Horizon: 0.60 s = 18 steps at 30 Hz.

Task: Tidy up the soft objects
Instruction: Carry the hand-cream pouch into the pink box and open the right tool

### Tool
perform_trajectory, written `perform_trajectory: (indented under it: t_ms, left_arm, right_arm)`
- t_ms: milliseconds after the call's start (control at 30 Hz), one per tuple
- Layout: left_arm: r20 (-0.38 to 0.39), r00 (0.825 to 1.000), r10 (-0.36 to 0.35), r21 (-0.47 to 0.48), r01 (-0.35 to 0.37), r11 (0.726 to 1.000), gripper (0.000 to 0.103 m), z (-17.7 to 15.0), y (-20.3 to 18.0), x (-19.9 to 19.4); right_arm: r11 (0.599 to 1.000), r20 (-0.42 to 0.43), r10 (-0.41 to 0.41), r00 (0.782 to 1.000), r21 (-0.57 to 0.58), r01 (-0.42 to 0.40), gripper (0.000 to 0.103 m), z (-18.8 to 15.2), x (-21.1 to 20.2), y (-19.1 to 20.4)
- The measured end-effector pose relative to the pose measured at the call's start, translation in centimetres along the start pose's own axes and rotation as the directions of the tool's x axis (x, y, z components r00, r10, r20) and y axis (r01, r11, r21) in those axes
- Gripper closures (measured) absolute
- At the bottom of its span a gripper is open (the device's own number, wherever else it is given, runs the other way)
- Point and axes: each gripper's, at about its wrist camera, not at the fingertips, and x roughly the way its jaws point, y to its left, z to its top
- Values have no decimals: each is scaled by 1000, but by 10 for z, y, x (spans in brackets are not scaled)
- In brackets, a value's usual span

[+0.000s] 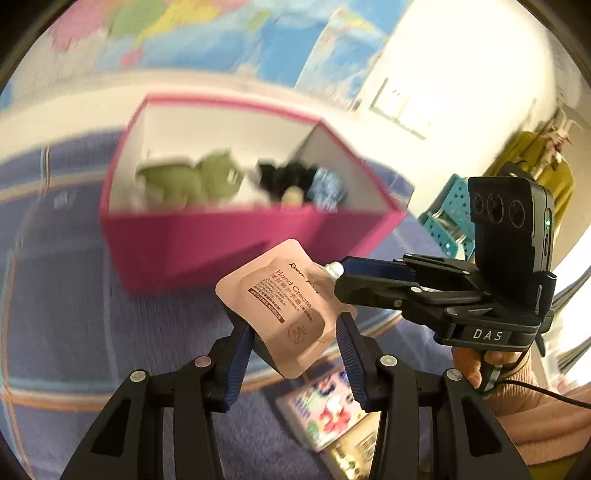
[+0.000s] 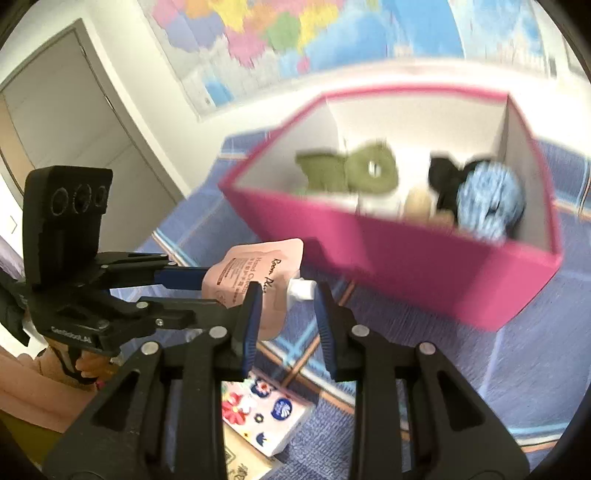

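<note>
A pink hand cream pouch with a white cap hangs in the air in front of a magenta box. My left gripper is shut on the pouch's lower part. My right gripper comes in from the right, its fingers around the cap. In the right wrist view the right gripper straddles the white cap of the pouch; whether its pads touch the cap I cannot tell. The box holds a green plush, a black soft item and a blue patterned one.
The box stands on a purple striped mat. Colourful flat packets lie on the mat below the grippers, also in the right wrist view. A teal crate sits at the right. A map covers the wall behind.
</note>
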Motion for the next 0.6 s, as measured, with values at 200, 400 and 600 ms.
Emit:
perform_trajectory:
  t_ms: [200,400,600]
  left_arm:
    - [69,997,27,87,-33,996,57,46,-8,-8]
    - [88,995,39,112,-49,993,57,80,-3,1]
    - [56,997,61,120,-68,990,57,91,6,24]
  right_arm:
    - [999,103,-28,994,-28,31,71,29,-21,3]
    - [999,143,-50,989,-2,50,71,53,-15,-11]
    - [997,128,-74,989,46,68,71,61,0,-34]
